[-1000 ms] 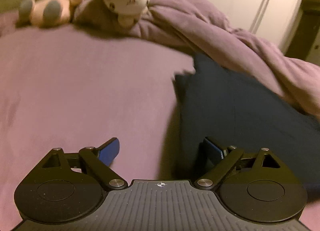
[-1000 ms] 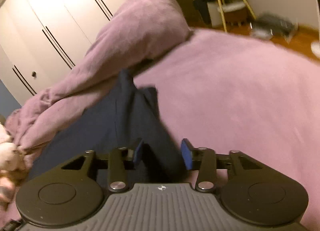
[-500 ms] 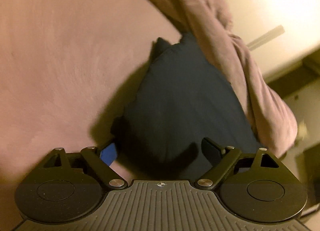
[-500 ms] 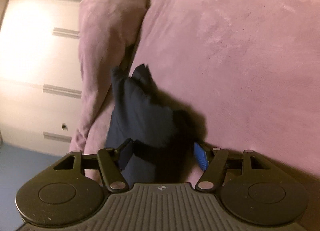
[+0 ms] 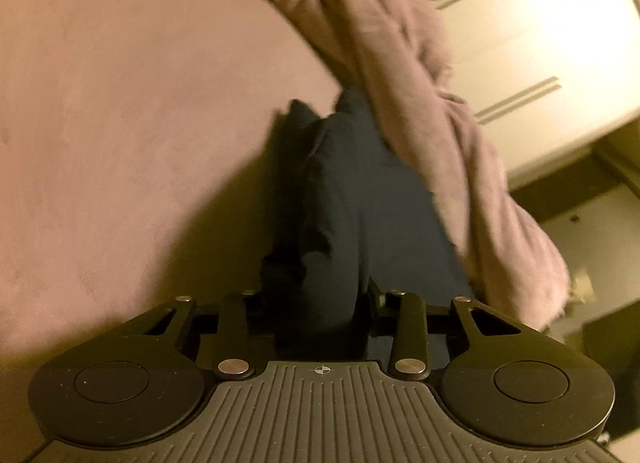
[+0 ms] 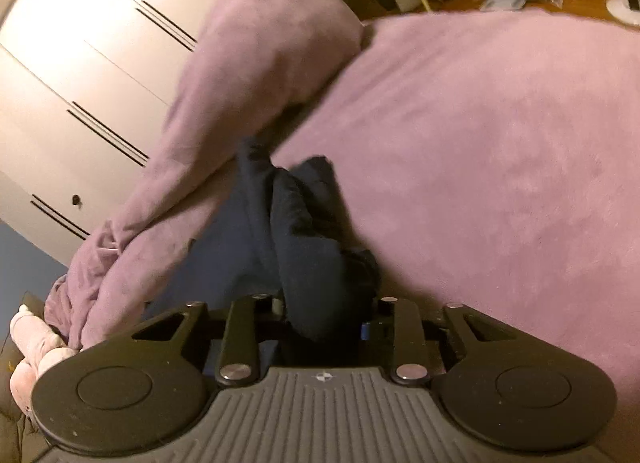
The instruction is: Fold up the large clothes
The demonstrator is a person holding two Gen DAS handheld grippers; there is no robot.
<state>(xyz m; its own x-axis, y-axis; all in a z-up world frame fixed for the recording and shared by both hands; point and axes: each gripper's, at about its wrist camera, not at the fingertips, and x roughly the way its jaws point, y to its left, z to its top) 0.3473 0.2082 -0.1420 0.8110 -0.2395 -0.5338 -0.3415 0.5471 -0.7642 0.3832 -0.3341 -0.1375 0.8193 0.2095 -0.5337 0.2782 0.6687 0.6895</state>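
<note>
Both of your jaws have just been closing, and dark cloth now sits between each pair where a second ago they stood wide at the near edge of the garment. Your left gripper (image 5: pixel 322 313) has narrowed onto a bunched fold of the navy garment (image 5: pixel 352 191), and the cloth fills the gap so the jaws look clamped on it. Your right gripper (image 6: pixel 326 313) is likewise narrowed, with a thick roll of the same navy garment (image 6: pixel 288 231) pinched between its jaws.

The garment lies on the purple bed (image 5: pixel 120 111), its long axis running away from both grippers toward twelve o'clock. The far end sits just under the edge of the rumpled purple duvet (image 5: pixel 420 95), which lies at about one o'clock in the left view and about eleven o'clock in the right. A plush toy (image 6: pixel 36 347) shows at eight o'clock in the right view, clear of the work.

Both hands hold the near end, so neither is closer to the far hem. The coming move probably turns on that axis: carry the near edge toward twelve o'clock, keeping both grips level so the fold lands square. Watch that the far end does not catch under the duvet.
</note>
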